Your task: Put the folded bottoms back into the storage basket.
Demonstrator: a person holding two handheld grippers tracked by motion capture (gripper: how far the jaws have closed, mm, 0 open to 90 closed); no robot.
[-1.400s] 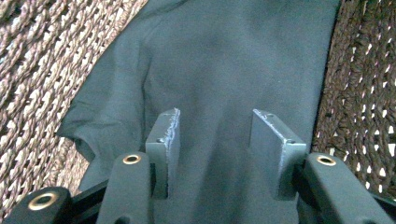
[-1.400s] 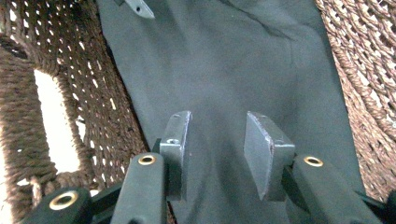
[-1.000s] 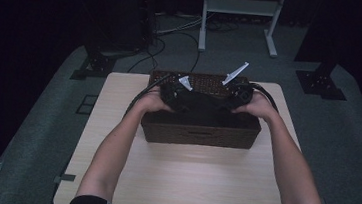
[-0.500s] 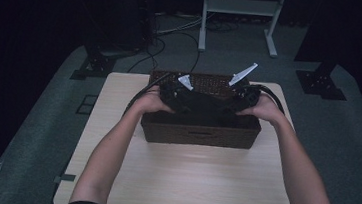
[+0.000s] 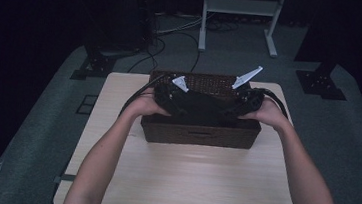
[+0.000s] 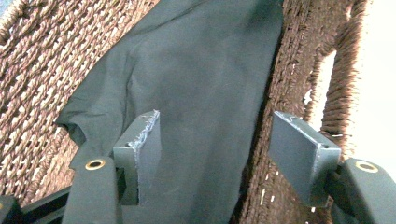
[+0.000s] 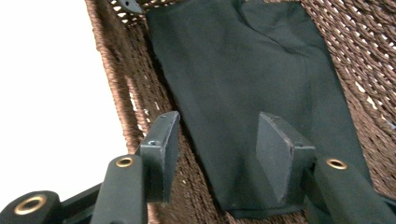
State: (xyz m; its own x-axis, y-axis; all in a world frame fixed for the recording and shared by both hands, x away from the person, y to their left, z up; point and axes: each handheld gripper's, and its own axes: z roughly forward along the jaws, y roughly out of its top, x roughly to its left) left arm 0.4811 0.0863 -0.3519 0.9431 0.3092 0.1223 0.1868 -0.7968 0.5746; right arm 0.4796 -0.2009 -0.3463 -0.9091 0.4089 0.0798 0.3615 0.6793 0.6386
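While my hands have barely shifted over the last second, both tongs, left [image 6: 215, 154] and right [image 7: 219, 154], gape empty above the dark cloth [image 5: 203, 106], which lies released in the wicker basket [image 5: 201, 134] at mid-frame.

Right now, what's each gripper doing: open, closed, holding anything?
Left gripper: open, holding nothing, over the dark cloth in the wicker basket.
Right gripper: open, holding nothing, above the same cloth.

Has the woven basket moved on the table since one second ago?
No. The basket sits at the same place against the table's far edge; both tools hover open above the dark cloth.
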